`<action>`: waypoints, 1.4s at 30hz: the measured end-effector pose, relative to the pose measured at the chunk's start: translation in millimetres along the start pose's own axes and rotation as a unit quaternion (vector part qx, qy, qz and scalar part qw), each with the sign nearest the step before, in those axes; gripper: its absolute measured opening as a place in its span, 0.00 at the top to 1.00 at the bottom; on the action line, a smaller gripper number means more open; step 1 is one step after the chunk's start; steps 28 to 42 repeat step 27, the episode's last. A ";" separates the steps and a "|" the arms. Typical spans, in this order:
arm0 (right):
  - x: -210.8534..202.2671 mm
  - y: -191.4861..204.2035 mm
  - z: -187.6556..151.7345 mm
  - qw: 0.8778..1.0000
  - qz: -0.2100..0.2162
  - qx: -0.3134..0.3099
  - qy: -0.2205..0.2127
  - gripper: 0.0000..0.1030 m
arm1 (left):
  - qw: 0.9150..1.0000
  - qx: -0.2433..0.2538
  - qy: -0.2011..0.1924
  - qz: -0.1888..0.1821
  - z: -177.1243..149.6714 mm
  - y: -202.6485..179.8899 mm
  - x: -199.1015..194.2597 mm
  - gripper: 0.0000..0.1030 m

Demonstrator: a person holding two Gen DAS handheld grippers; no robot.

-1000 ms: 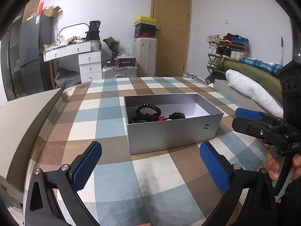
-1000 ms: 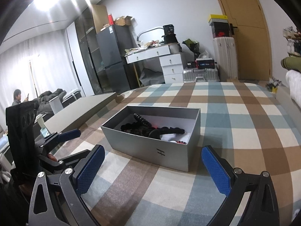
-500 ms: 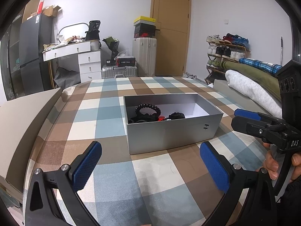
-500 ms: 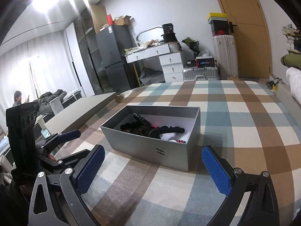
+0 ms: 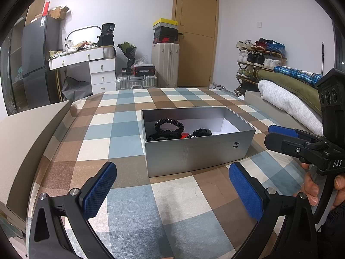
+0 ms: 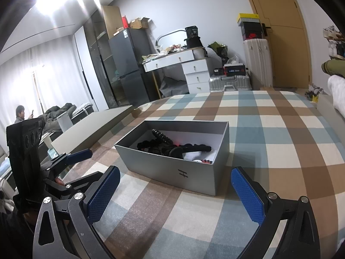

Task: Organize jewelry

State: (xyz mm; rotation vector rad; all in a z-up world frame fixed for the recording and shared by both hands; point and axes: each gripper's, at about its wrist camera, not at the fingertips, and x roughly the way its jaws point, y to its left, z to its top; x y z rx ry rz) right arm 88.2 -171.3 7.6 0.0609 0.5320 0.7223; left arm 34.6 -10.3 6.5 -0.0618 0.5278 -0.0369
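Observation:
An open grey box [image 5: 194, 153] sits on the checked bedspread [image 5: 120, 129]; it also shows in the right wrist view [image 6: 172, 168]. Inside lie black bead bracelets [image 5: 169, 124], more black pieces and a bit of red [image 5: 184, 135]. In the right wrist view the black jewelry [image 6: 172, 147] lies in a heap, with small red beads [image 6: 207, 161] near the front corner. My left gripper [image 5: 172, 187] is open and empty, in front of the box. My right gripper [image 6: 174, 194] is open and empty, in front of the box's right corner.
A grey lid or board [image 5: 23, 138] lies at the bed's left edge. Folded blankets [image 5: 289, 99] are stacked on the right. Beyond the bed stand a dresser [image 5: 94, 69], suitcases [image 5: 165, 64], a shoe rack [image 5: 258, 56] and a door. A person [image 6: 21, 114] sits far left.
Both grippers stay open and nearly still. The right wrist view has drifted slightly; the box and its contents have not moved.

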 end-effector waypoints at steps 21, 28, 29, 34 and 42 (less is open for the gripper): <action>0.0 0.2 0.1 1.000 0.001 0.000 0.000 0.00 | 1.000 0.000 -0.003 -0.002 0.2 0.2 -1.5 0.01; 0.0 -0.2 0.3 1.000 0.000 0.000 0.000 0.00 | 1.000 0.000 -0.005 -0.004 0.6 -0.5 -2.9 0.01; 0.0 -0.2 0.3 1.000 0.000 0.000 0.000 0.00 | 1.000 0.000 -0.005 -0.004 0.6 -0.5 -2.9 0.01; 0.0 -0.2 0.3 1.000 0.000 0.000 0.000 0.00 | 1.000 0.000 -0.005 -0.004 0.6 -0.5 -2.9 0.01; 0.0 -0.2 0.3 1.000 0.000 0.000 0.000 0.00 | 1.000 0.000 -0.005 -0.004 0.6 -0.5 -2.9 0.01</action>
